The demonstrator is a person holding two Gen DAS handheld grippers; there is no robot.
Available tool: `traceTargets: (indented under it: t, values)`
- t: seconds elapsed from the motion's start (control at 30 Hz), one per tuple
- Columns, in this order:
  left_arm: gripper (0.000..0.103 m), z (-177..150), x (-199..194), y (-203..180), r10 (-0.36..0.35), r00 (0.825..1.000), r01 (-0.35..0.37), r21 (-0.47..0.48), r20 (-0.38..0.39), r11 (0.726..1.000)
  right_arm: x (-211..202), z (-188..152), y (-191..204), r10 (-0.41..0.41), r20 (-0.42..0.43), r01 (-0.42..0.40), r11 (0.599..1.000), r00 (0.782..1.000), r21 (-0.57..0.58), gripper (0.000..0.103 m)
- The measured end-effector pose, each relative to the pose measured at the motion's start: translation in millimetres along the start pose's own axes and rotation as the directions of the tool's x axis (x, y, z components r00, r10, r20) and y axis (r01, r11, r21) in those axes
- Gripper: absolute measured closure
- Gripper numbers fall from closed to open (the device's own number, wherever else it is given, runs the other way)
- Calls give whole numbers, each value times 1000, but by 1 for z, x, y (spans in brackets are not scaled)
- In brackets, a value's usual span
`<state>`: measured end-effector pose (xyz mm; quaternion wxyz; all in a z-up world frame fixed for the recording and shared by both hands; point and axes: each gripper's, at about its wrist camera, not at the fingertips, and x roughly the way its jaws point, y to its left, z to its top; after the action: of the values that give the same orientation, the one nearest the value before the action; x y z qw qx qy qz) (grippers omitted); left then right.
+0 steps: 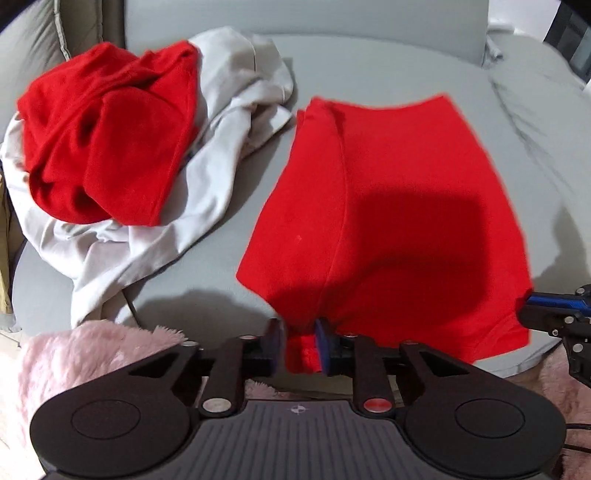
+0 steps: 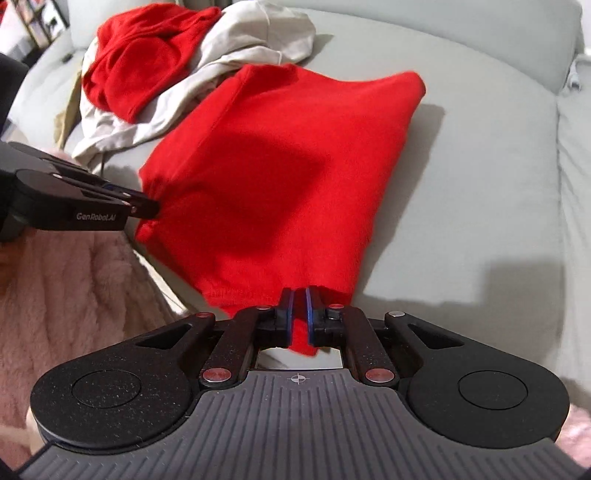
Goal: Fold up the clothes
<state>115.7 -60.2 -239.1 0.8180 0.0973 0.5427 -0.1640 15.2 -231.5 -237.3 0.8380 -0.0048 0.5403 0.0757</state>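
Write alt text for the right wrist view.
The right tongs pinch the near edge of a flat red garment on a grey sofa. The left tongs grip its left corner. Behind lies a heap of red cloth and white cloth.

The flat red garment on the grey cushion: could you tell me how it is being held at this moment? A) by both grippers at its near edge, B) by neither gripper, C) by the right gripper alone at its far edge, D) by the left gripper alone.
A: the left gripper and the right gripper each pinch red cloth at the near edge of the flat red garment, one towards each corner.
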Motion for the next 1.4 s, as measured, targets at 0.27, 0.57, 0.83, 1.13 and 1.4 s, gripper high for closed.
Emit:
traceTargets:
  t: [0.27, 0.57, 0.83, 1.13, 1.4]
  values:
    - [64, 18, -29, -3, -54, 977, 48, 36, 208, 998, -25, 9, -8, -8, 105, 5, 999, 994, 37, 85]
    - [67, 74, 1, -11, -88, 954, 90, 7, 287, 996, -8, 47, -50, -77, 206, 53, 992, 975, 118, 92]
    - [70, 141, 65, -33, -103, 963, 89, 66, 249, 994, 49, 102, -70, -92, 280, 56, 989, 956, 135, 91]
    - [73, 142, 122, 16, -16, 975, 47, -136, 223, 990, 119, 126, -101, -131, 203, 93, 978, 970, 186, 103]
    - [82, 130, 66, 2, -14, 955, 36, -67, 296, 997, 81, 108, -119, -191, 204, 127, 948, 960, 292, 92]
